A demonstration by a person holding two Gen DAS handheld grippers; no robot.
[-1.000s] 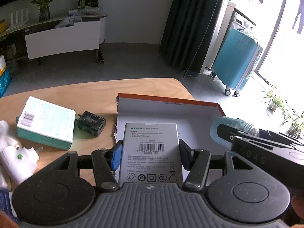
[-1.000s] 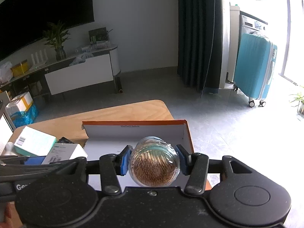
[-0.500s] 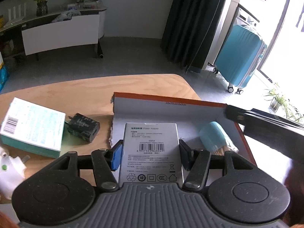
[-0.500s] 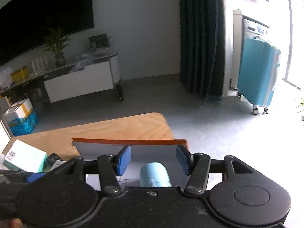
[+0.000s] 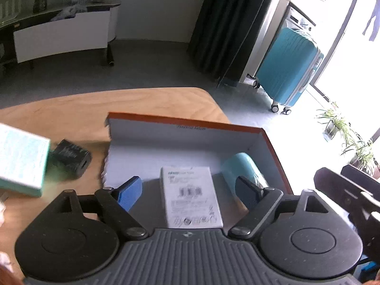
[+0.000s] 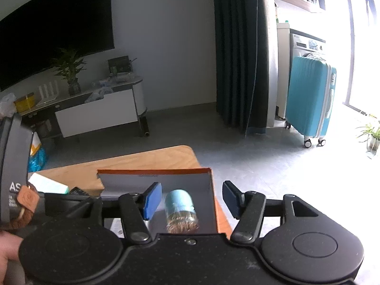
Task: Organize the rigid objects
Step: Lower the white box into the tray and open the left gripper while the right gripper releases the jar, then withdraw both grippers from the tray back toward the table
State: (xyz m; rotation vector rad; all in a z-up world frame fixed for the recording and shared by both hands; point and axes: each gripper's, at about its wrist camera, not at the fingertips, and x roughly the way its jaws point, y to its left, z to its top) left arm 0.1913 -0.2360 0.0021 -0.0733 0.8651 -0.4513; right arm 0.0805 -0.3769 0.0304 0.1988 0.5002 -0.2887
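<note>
The left gripper [image 5: 188,191] has just spread its jaws wide, releasing the white barcoded carton [image 5: 191,196] into the orange-rimmed white cardboard box [image 5: 190,124] beside the blue-capped toothpick jar [image 6: 181,210]; the right gripper [image 6: 190,200], equally wide and empty, has backed off, so two items are stowed.

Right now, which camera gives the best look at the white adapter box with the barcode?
The left wrist view: the white adapter box lies in the orange-rimmed tray, label up, between the open left gripper fingers. The right wrist view doesn't show it clearly; gripper parts block that area.
</note>
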